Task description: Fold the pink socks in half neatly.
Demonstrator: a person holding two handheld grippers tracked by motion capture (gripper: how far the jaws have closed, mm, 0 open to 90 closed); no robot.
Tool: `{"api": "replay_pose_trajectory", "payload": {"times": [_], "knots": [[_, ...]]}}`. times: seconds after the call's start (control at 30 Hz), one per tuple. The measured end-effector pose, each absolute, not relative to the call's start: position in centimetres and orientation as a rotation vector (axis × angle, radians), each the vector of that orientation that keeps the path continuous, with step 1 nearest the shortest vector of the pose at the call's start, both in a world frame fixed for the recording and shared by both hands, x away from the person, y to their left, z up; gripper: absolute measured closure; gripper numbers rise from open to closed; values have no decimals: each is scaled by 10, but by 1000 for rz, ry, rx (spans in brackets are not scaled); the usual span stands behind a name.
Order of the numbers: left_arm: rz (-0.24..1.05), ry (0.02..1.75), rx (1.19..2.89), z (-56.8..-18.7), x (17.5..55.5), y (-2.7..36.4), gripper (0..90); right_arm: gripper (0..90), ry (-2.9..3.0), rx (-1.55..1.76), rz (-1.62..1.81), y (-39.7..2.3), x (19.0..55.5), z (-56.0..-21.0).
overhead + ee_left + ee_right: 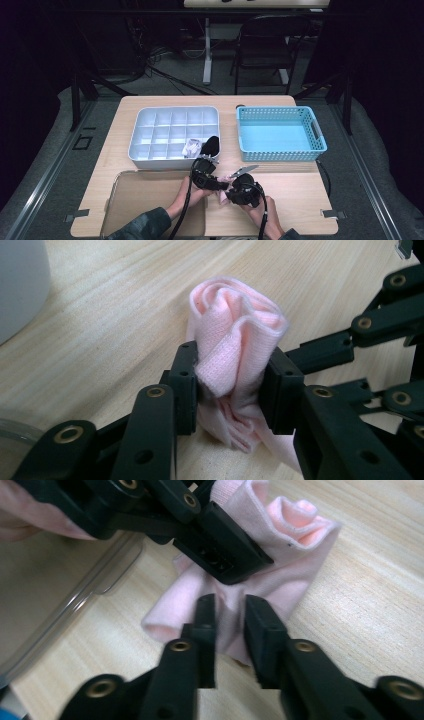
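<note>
grey divided tray (150, 150) | blue basket (280, 150) | clear bin (117, 182) | folding chair (262, 45)

A divided tray (150, 155) stood at the back left of the table (300, 195), with a basket (280, 152) to its right, the two apart. A rolled item (191, 148) lay in one of the tray's front compartments. In front of the tray sat a shallow bin (120, 210). Right of the bin, a cloth (235, 345) lay on the table between the left gripper (232, 390) and the right gripper (230, 615).
</note>
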State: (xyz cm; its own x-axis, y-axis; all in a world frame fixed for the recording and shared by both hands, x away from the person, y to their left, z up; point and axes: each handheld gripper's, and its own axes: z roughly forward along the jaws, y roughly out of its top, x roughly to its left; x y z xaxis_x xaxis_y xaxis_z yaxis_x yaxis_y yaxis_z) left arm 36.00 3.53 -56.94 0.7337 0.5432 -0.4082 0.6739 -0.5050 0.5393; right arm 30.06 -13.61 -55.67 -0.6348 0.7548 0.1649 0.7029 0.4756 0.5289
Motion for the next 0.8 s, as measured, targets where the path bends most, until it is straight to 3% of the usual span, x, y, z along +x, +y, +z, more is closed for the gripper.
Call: {"api": "replay_pose_trajectory", "payload": {"times": [0.27, 0.5, 0.8], "knots": [[-214, 893, 2236, -568, 358, 35, 672, 561, 2590, 1310, 910, -159, 301, -542], [-211, 882, 2239, -567, 358, 36, 684, 322, 2504, 1383, 897, -181, 310, -542], [-204, 861, 2227, -561, 355, 37, 685, 258, 2468, 1427, 886, -191, 317, -543]]}}
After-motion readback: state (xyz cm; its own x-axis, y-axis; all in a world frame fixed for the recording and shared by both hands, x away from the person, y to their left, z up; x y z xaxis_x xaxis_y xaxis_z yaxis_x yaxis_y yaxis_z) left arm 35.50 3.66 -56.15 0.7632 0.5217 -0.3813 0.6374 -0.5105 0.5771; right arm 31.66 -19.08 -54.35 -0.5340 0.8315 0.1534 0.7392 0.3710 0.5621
